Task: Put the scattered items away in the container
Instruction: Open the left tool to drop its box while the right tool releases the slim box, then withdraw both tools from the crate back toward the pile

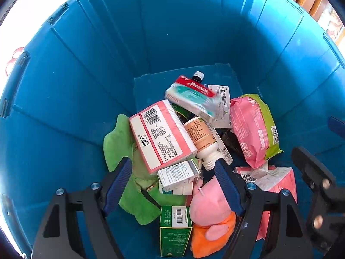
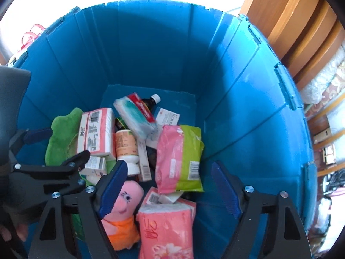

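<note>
Hovering: both grippers are pointing steeply down into a deep blue ribbed plastic container [image 1: 172, 32], above a pile of household things.
Left gripper [image 1: 173, 185]: its jaws are standing wide apart and gripping nothing; a small white cardboard medicine box [image 1: 177, 173] and a pink plush pig in orange clothes [image 1: 212, 213] are lying below the gap.
Right gripper [image 2: 169, 187]: its jaws are also gaping wide and holding nothing; a pink and green soft wipes pack [image 2: 180, 158] is lying in the pile below and between them.
Contents: a large pink and white tissue pack [image 1: 160, 135], a white plastic pill bottle with an orange label [image 1: 203, 141], a green plush cloth [image 1: 120, 138] and a green cardboard box [image 1: 175, 229] are resting on the container floor.
Scattered items outside: none are showing in either view.
Risk: the two grippers are crowding each other, so a careless withdrawal is likely to knock them together.
Risk: lowering open jaws further could be snagging the plush pig and dragging it back out.
</note>
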Demonstrator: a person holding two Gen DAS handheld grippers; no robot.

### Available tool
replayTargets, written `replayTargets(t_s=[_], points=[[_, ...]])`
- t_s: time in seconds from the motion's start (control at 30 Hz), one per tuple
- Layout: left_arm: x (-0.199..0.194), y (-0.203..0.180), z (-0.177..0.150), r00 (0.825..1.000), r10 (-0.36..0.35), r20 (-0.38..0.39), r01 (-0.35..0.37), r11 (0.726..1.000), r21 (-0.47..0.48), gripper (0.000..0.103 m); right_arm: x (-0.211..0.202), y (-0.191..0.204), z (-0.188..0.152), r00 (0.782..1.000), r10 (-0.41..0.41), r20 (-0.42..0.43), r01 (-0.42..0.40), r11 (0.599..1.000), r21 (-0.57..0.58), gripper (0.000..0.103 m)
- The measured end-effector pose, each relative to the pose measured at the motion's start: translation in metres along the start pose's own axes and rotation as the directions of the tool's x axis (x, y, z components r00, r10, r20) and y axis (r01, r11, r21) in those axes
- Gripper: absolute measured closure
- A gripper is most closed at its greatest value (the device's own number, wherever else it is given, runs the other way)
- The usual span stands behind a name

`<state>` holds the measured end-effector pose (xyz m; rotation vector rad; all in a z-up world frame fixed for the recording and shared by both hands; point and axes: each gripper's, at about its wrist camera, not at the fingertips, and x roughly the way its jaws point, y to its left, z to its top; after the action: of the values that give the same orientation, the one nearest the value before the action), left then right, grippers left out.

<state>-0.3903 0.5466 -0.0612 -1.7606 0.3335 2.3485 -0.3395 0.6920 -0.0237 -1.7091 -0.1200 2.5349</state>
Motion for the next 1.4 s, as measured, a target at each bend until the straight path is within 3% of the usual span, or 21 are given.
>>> replayTargets(t_s=[0.2,0.4,0.57,0.8,1.0,1.1,1.23,1.4], points=[[-0.011,0.0,-0.007,1.0,0.007,0.012,-0.007,1.0,0.007,0.024,-0.019,0.001,-0.012,0.998,-0.055,0.014,0.055,0.998,-0.027,0.0],[-0.054,0.0,-0.026,0.996,0.0,0.092,-0.001,1.0,0.011,0.024,-0.047,0.003,-0.029,0.995,-0.08,0.06,0.085,0.994,-0.075,0.0],[-0.103,0.002,-0.056,0.981,-0.032,0.19,0.03,0.999,0.016,0.024,-0.082,0.003,-0.051,0.988,-0.048,0.146,0.062,0.994,-0.093,0.0],[-0.157,0.004,-0.108,0.947,-0.06,0.315,0.052,0.998,0.033,0.024,-0.124,0.011,-0.085,0.966,0.024,0.258,0.012,0.99,-0.137,0.0],[-0.178,0.01,-0.152,0.914,0.0,0.406,-0.003,1.0,0.006,0.024,-0.144,0.027,-0.111,0.936,0.043,0.349,0.021,0.984,-0.179,0.0],[-0.185,0.026,-0.171,0.895,0.037,0.444,-0.02,0.999,-0.044,0.024,-0.15,0.037,-0.12,0.922,0.06,0.384,0.011,0.984,-0.181,0.0],[-0.195,0.051,-0.197,0.855,0.101,0.509,-0.047,0.992,-0.117,0.024,-0.155,0.055,-0.129,0.91,0.117,0.398,-0.045,0.982,-0.185,0.0],[-0.198,0.098,-0.23,0.833,0.125,0.538,-0.035,0.984,-0.174,0.023,-0.167,0.09,-0.14,0.894,0.156,0.419,-0.081,0.978,-0.191,0.0]])
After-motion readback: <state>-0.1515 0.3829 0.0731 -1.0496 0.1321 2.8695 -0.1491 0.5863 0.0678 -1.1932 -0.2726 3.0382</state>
